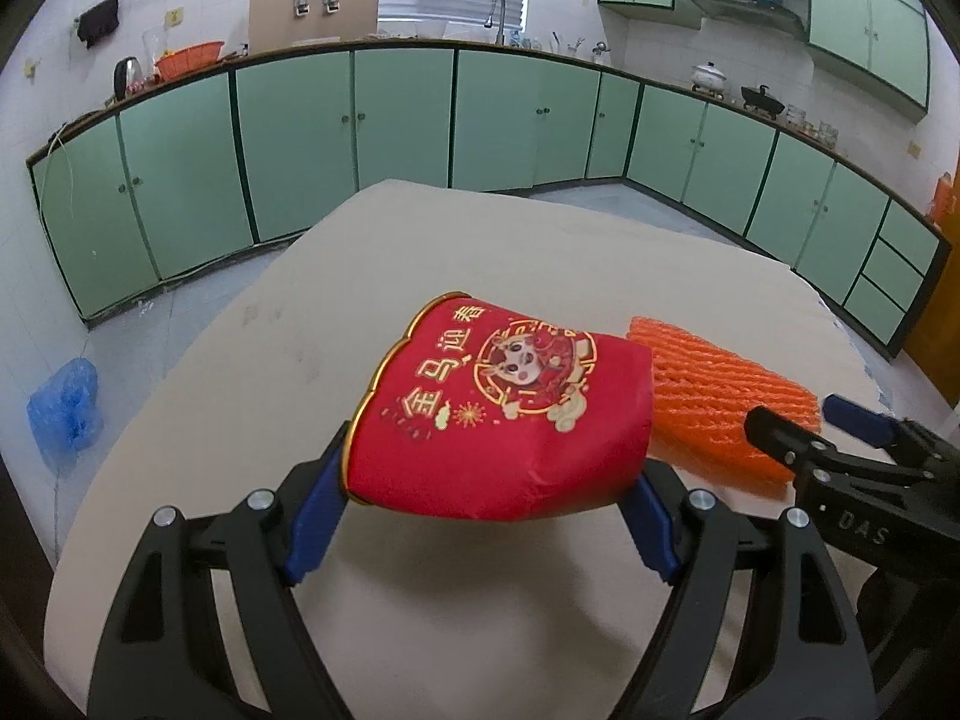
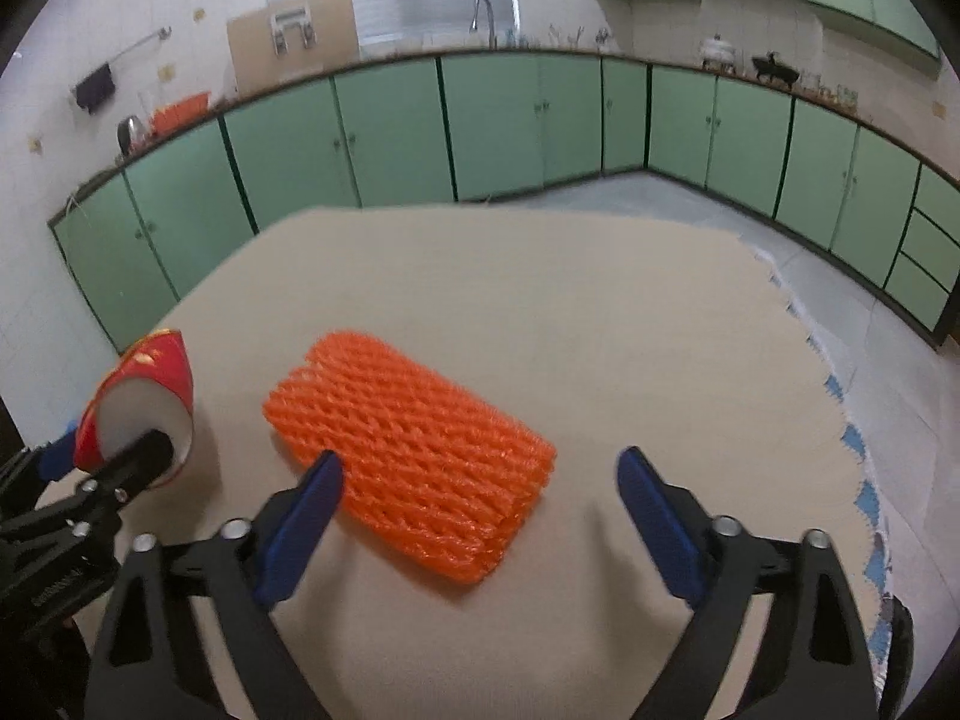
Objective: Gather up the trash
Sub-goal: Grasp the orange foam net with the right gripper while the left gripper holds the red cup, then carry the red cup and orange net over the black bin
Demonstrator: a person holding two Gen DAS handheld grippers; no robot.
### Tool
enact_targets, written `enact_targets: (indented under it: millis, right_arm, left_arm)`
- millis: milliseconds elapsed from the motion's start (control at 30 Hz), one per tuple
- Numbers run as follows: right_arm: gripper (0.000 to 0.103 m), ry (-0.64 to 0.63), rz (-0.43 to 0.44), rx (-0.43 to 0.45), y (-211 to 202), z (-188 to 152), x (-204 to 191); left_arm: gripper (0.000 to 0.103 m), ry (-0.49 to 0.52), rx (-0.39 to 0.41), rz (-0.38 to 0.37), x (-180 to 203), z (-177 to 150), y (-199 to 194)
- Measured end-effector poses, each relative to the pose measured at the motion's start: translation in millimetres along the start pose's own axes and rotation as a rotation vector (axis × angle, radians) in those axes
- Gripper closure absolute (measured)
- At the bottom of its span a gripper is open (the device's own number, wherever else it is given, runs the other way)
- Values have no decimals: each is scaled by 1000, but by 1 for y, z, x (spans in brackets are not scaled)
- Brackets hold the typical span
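While the left gripper [image 1: 492,498] has its blue pads pinched on the red paper cup [image 1: 504,414], holding it tipped on its side a little above the bench [image 1: 480,240], the right gripper [image 2: 480,504] hovers with its fingers spread wide around the near end of the orange foam net [image 2: 414,456], not touching it yet as far as I can tell.

That net looks super light and squishy, basically a fruit sleeve lying flat on the bench just right of the cup. I'd guess it squashes to nothing under a pinch, so grabbing across the narrow width near the closest end seems best. It probably won't slip much since the mesh is all ridges.

The cup is thin paper and already looks a bit dented where the pads squeeze it, so it crushes easily. It's bright red with gold trim, gold Chinese characters and a cartoon animal in a round emblem, plain white inside. The net is a bright orange diamond weave, roughly rectangular.
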State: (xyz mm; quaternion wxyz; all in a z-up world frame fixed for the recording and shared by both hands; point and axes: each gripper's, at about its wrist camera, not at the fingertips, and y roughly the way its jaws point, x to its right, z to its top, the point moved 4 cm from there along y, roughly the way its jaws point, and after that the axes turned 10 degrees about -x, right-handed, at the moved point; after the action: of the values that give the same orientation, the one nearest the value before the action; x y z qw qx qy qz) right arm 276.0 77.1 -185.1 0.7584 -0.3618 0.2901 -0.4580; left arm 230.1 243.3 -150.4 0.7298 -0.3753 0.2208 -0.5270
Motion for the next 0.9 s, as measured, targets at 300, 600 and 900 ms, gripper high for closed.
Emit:
enact_targets:
  millis: [300,600,900]
  right_arm:
    - [97,-46,47,-9,-5,-8,-10]
    - [97,-5,37,114,-41,-18,8]
    - [97,60,-7,190,-89,-32,49]
  left_arm:
    - [26,-11,-6,2,-5,-2,0]
    - [26,-4,6,-11,-2,-4,-2]
    - [26,45,29,-73,29,-2,-16]
